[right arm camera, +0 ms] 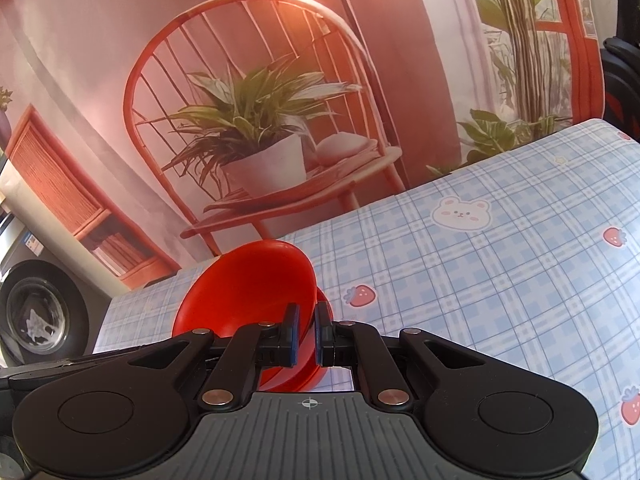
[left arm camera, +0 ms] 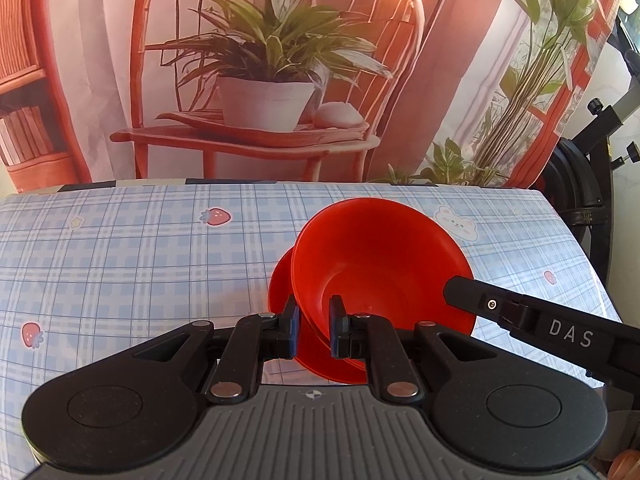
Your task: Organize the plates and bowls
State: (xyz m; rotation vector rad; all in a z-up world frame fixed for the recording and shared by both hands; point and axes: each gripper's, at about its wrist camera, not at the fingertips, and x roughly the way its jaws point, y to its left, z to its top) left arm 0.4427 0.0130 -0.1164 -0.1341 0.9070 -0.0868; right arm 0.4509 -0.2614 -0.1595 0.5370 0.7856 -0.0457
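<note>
Both claws, left claw (left arm camera: 314,326) and right claw (right arm camera: 306,334), clamped on red bowl (left arm camera: 380,264) rims; lowering level onto the plate (left arm camera: 280,284), releasing together.

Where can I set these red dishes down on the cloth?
Bare tablecloth lies left of the red bowl and red plate, out to the strawberry prints. The right side is crowded: the right gripper reaches in there.
</note>
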